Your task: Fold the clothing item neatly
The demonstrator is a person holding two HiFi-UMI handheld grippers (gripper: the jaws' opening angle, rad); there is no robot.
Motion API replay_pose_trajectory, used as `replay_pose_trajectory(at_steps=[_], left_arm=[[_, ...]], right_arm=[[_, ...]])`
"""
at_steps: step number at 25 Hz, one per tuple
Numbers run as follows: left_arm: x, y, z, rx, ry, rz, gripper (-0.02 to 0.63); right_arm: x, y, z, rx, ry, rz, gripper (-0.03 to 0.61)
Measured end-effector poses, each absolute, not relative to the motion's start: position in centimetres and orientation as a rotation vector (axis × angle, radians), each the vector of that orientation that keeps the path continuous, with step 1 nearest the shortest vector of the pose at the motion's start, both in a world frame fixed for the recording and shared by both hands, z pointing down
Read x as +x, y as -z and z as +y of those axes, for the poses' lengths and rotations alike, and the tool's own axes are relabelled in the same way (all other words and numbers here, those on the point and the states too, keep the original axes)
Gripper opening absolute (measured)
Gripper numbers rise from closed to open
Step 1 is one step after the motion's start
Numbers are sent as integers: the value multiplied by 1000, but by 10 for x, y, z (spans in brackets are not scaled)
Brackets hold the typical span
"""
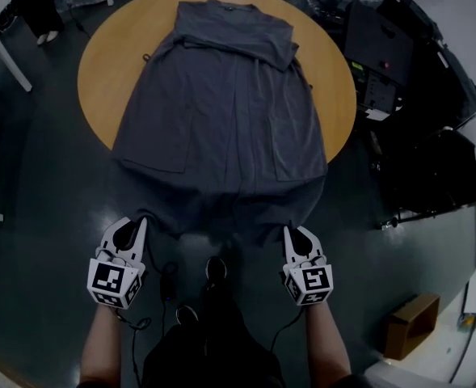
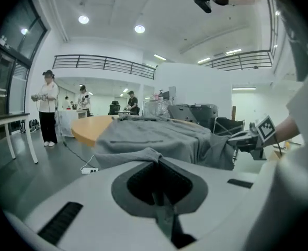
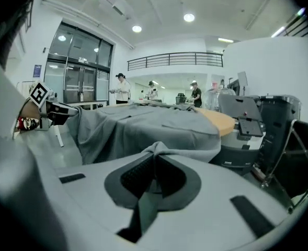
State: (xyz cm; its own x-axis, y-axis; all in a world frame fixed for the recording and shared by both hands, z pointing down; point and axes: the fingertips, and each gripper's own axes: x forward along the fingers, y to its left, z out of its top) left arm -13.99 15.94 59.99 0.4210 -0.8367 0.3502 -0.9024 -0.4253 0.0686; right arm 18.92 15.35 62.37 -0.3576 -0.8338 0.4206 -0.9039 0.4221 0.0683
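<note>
A dark grey garment [image 1: 221, 111] lies spread over the round wooden table [image 1: 96, 63], collar at the far side, its hem hanging off the near edge. My left gripper [image 1: 143, 221] is shut on the hem's left corner, and cloth [image 2: 155, 156] is pinched between its jaws. My right gripper [image 1: 289, 231] is shut on the hem's right corner, with cloth [image 3: 156, 149] bunched in its jaws. Both grippers are held up off the near edge of the table, and the hem stretches between them. From the left gripper view the right gripper [image 2: 237, 140] shows at the right; the left gripper [image 3: 65, 111] appears at the left of the right gripper view.
Black equipment cases and a device [image 1: 383, 71] crowd the table's right side. A cardboard box [image 1: 411, 322] sits on the floor at the lower right. Cables [image 1: 169, 285] trail on the floor near my feet. People [image 2: 47, 106] stand farther back in the room.
</note>
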Motion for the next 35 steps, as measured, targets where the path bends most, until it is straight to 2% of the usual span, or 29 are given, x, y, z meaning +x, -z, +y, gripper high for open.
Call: replay_pose_trajectory(at_steps=[8, 18, 28, 35], left_arm=[[-126, -474, 123, 2476, -357, -1552, 14], [-120, -385, 31, 2442, -283, -1672, 14], [-113, -355, -77, 2479, -270, -1713, 14], [-144, -342, -184, 2463, -180, -1688, 14]], right_arm=[[193, -499, 127, 1456, -112, -2379, 0], [208, -398, 12, 1426, 26, -2526, 0], [184, -364, -104, 1454, 109, -2504, 0], [191, -343, -207, 1556, 111, -2436, 0]])
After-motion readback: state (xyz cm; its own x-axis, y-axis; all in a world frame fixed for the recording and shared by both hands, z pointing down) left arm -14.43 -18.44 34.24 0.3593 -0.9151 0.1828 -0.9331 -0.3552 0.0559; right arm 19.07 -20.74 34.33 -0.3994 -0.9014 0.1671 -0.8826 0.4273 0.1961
